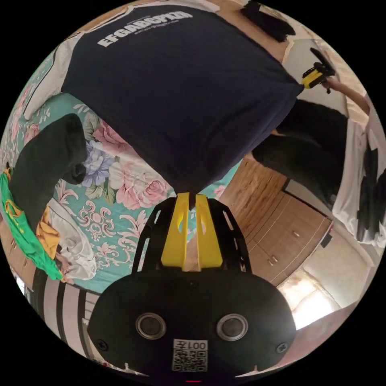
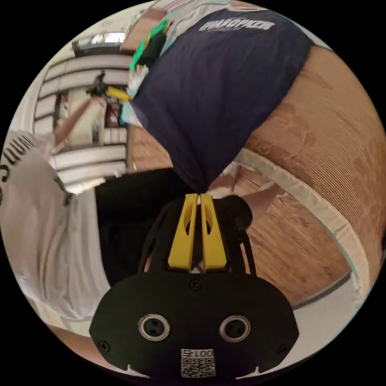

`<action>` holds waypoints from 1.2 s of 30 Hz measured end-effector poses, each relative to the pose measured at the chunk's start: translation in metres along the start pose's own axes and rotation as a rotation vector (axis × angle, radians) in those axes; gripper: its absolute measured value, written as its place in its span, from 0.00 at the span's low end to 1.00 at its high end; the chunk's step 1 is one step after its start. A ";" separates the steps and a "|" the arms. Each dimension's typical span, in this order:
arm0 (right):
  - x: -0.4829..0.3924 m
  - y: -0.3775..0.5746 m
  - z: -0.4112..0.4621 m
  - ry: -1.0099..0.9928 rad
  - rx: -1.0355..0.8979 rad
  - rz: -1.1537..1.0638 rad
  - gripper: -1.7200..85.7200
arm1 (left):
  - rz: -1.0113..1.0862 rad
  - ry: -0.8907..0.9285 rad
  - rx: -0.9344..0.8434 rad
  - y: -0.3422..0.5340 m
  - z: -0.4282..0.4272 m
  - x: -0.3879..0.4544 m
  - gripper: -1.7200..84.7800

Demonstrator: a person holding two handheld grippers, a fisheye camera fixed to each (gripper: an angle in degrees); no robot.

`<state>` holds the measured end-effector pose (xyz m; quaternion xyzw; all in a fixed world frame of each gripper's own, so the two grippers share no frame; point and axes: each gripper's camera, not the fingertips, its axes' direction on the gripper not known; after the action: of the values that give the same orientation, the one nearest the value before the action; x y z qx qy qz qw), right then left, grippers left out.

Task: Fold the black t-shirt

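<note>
The black t-shirt [image 1: 181, 92], dark with white lettering near its far end, is stretched in the air above a floral bed. My left gripper [image 1: 192, 196] is shut on one of its corners. In the right gripper view the same t-shirt [image 2: 217, 88] hangs from my right gripper [image 2: 199, 194], whose yellow jaws are shut on another corner. The right gripper [image 1: 315, 76] also appears in the left gripper view at the shirt's far corner, held by a hand. The left gripper [image 2: 114, 93] shows small in the right gripper view.
A floral bedsheet [image 1: 120, 201] lies under the shirt. On it are a dark green garment [image 1: 48, 165], a bright green one [image 1: 20, 229] and a white one [image 1: 72, 245]. Wooden drawers [image 1: 281, 233] stand by the bed. A person in a white shirt [image 2: 36, 209] and black trousers stands close.
</note>
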<state>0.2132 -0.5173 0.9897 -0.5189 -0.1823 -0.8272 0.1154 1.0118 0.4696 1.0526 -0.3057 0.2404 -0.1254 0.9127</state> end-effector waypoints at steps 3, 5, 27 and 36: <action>-0.039 0.009 0.039 0.363 -0.218 -0.122 0.02 | -0.057 -0.057 -0.159 -0.001 0.037 0.011 0.05; -0.061 0.021 0.041 0.428 -0.207 -0.134 0.02 | -0.123 -0.037 -0.175 0.006 0.054 0.016 0.06; -0.053 -0.159 -0.322 0.865 0.497 -0.039 0.12 | -0.252 0.148 0.772 -0.208 -0.095 0.083 0.05; 0.014 -0.239 -0.404 0.637 0.140 -0.286 0.14 | -0.046 0.016 0.744 -0.469 -0.170 0.142 0.07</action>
<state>-0.2133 -0.4706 0.7993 -0.1949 -0.2640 -0.9408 0.0848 1.0073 -0.0346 1.1724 0.0423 0.1785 -0.2269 0.9565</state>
